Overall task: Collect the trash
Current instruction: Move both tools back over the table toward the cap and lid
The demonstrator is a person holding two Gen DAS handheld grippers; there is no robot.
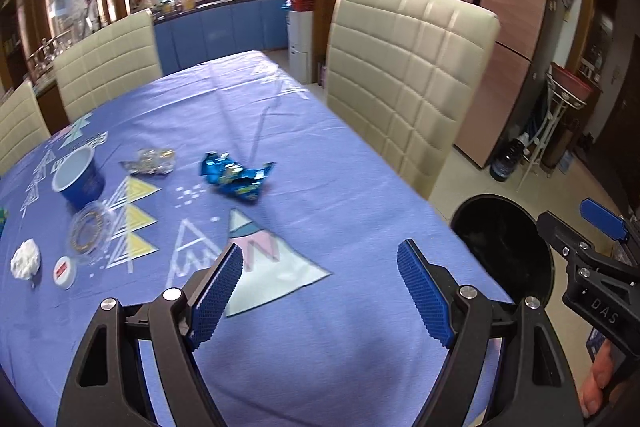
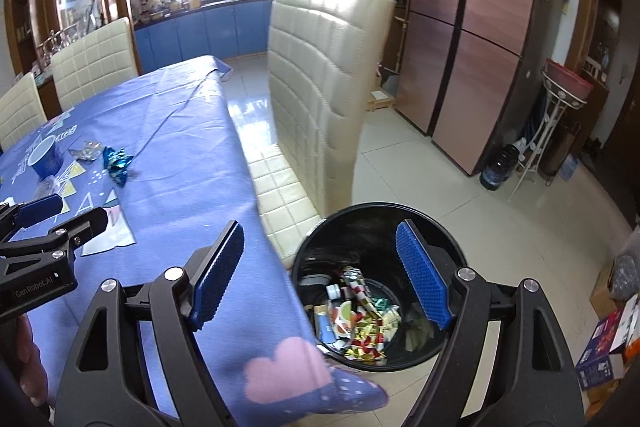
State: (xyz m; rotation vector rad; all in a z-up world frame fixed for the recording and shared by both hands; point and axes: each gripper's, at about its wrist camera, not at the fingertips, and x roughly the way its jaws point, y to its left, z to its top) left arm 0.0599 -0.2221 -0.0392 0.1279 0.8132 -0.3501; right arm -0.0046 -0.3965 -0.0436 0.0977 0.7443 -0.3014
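Trash lies on the blue tablecloth (image 1: 320,155): a crumpled blue wrapper (image 1: 236,177), a clear wrapper (image 1: 152,161), a blue cup (image 1: 78,177), a clear lid (image 1: 89,231), a white tissue wad (image 1: 25,259) and a small white cap (image 1: 65,271). My left gripper (image 1: 320,287) hangs open and empty over the table's near part. A black bin (image 2: 376,287) on the floor holds several wrappers. My right gripper (image 2: 320,275) is open and empty above the table edge and the bin. The blue wrapper (image 2: 118,161) and cup (image 2: 45,157) also show at far left in the right wrist view.
A cream chair (image 1: 404,79) stands at the table's right side, by the bin (image 1: 504,247); more cream chairs (image 1: 108,59) line the far side. A pink fridge (image 2: 472,39), a white stand (image 2: 552,131) and boxes (image 2: 608,347) sit on the tiled floor at right.
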